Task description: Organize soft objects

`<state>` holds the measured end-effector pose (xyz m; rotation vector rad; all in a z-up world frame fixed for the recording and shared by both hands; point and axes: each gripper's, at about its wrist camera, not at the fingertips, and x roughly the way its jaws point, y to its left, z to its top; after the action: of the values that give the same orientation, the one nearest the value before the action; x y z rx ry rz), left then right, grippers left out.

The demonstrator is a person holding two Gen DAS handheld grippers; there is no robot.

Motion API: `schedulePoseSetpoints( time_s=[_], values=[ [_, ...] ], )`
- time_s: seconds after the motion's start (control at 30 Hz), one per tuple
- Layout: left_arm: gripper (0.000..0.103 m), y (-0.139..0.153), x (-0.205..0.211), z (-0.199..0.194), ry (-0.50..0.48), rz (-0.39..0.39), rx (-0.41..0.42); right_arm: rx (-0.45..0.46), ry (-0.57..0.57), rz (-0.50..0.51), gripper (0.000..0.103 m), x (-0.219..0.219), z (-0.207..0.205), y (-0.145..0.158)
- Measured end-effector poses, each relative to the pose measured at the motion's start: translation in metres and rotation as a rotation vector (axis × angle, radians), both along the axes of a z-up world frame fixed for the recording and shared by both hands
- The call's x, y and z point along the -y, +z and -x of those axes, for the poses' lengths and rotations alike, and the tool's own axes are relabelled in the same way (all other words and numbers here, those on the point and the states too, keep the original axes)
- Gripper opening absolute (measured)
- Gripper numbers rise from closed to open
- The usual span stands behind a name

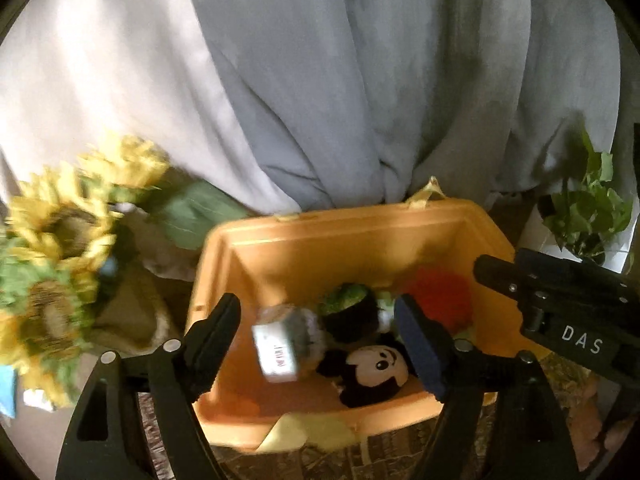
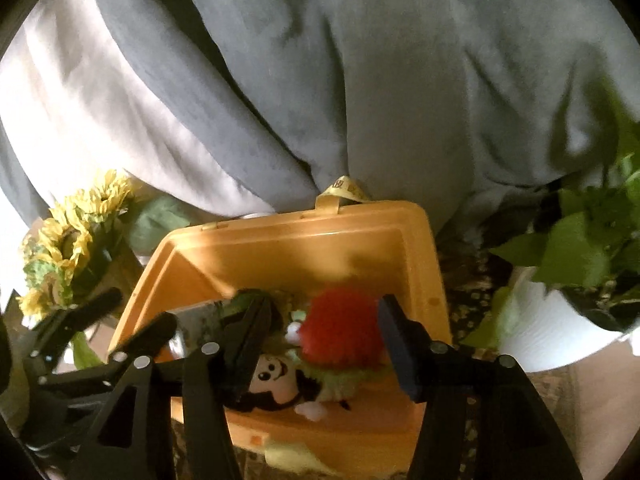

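Both grippers tilt down over an orange plastic bin (image 1: pixel 352 236) of plush toys.

The left gripper (image 1: pixel 318 344) stands wide with a grey tagged plush (image 1: pixel 286 340) loose between its fingers; the right gripper (image 2: pixel 320 338) is parted around a fuzzy red plush (image 2: pixel 340 332), pads not pressing. A black-and-white mouse plush (image 1: pixel 374 372) lies inside. Behind hang grey curtains (image 1: pixel 340 80), with sunflowers (image 1: pixel 52 232) left and a leafy potted plant (image 2: pixel 580 256) right.

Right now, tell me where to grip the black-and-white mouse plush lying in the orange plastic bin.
Grip the mouse plush across its round head, coming from above through the orange plastic bin's open top. The head faces up, uncovered, and looks soft enough to squeeze; the body is partly hidden by neighbouring toys.
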<state>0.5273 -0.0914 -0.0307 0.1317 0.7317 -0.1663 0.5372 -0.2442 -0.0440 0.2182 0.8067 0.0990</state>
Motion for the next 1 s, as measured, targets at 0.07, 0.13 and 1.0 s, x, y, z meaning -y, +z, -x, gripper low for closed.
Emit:
schedulePoseSetpoints(
  time_s=[0.07, 0.13, 1.0],
  values=[
    [0.084, 0.010, -0.004, 0.017, 0.033, -0.012, 0.045, 0.019, -0.009, 0.032, 0.060, -0.002, 0.010, 0.008],
    [0.089, 0.020, -0.008, 0.034, 0.045, -0.014, 0.087, 0.041, -0.010, 0.056, 0.066, -0.005, 0.022, 0.017],
    [0.103, 0.078, -0.075, 0.221, 0.078, -0.016, 0.320, 0.287, -0.124, 0.224, 0.086, -0.070, 0.227, 0.087]
  ],
)
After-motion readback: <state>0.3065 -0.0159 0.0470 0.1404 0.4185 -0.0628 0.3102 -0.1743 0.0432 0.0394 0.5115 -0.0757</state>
